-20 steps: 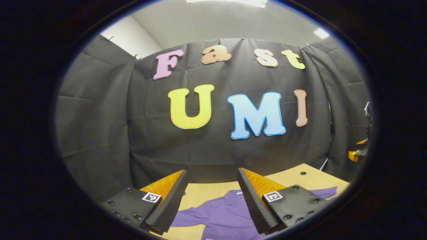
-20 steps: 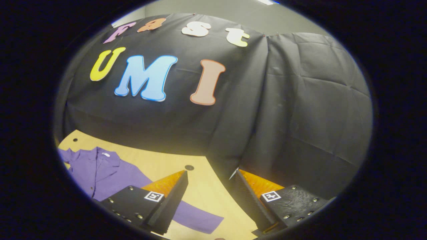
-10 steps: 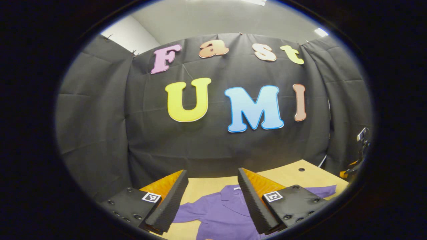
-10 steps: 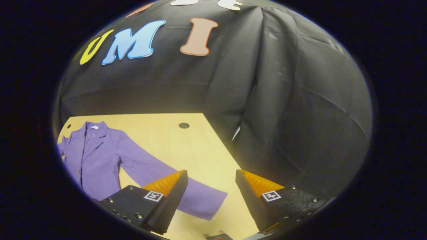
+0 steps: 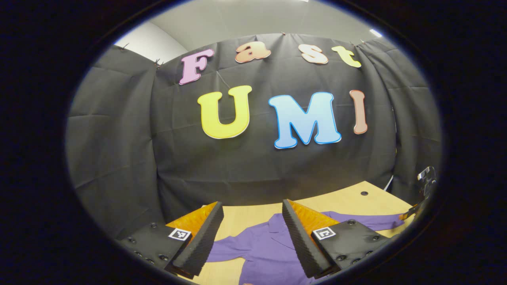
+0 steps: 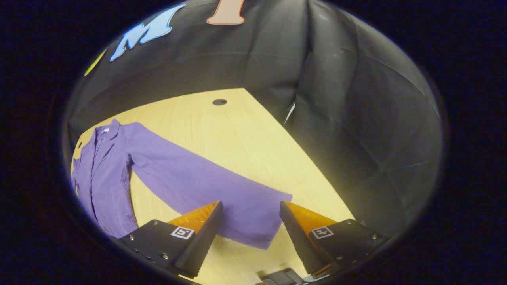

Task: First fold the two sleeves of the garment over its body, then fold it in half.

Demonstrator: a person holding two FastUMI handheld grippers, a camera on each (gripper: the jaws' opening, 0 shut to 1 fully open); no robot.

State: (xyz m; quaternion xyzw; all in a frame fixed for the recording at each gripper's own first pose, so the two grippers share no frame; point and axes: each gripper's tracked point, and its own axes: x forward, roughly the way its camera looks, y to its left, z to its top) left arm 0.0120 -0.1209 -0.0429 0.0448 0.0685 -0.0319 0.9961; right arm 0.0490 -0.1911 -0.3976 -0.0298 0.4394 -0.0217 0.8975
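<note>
Purple collared long-sleeved garment: lies flat and unfolded on your light wooden worktop, collar toward the black cloth booth wall. In the right gripper view, going left to right: buttoned body at the left edge, then one sleeve stretched out across the worktop, its cuff ending between the fingers of your right hand-held gripper, which hovers wide open above it, holding nothing. In the left gripper view, your left hand-held gripper likewise stands wide open and empty, over the garment's collar area.
</note>
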